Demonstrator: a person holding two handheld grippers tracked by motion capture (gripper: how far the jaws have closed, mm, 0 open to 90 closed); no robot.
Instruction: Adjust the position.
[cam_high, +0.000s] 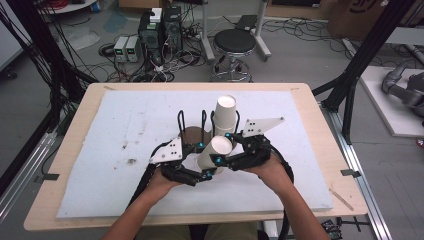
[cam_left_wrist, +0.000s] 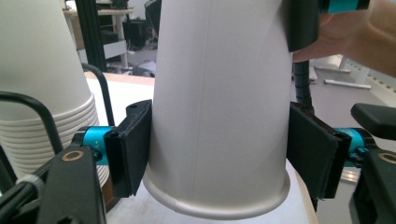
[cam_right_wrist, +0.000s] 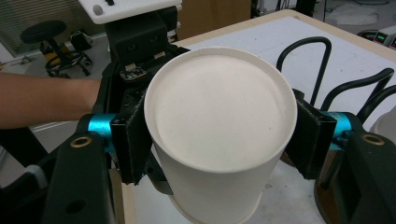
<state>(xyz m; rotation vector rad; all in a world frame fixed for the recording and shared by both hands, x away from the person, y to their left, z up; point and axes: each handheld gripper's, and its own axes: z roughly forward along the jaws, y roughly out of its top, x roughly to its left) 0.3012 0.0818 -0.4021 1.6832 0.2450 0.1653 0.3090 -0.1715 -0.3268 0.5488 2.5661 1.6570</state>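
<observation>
**Two claws, one cup, above the near middle of the worktop**

Here we are over the white-padded worktop (cam_high: 100, 150), just nearer than its centre, and both claws are on the same white paper cup (cam_high: 214, 154). The right claw (cam_high: 223, 148) is clenched across the cup's closed end, pads pressing either side of the recessed base, as its own view shows head-on. The left claw (cam_high: 204, 161) is grasping the cup lower down, close to the rolled rim at the open mouth; in the left gripper view its pads (cam_left_wrist: 133, 147) sit flat against the paper wall.

The relation that matters: the cup's long axis runs tilted, base up and towards the far edge, mouth down and towards the near edge, and the two claws are spaced along that axis, right at the base end, left at the mouth end. Neither hand is nearer; both have it. I'd judge any pull must go straight along that axis or the thin wall will buckle.

The cup itself is plain, matte, tapered, undented, with one side seam. It may be a nested pair; I can't tell. Just beyond, towards the far edge, a stack of cups (cam_high: 226, 116) stands upside down in a black wire rack (cam_high: 181, 120).
</observation>
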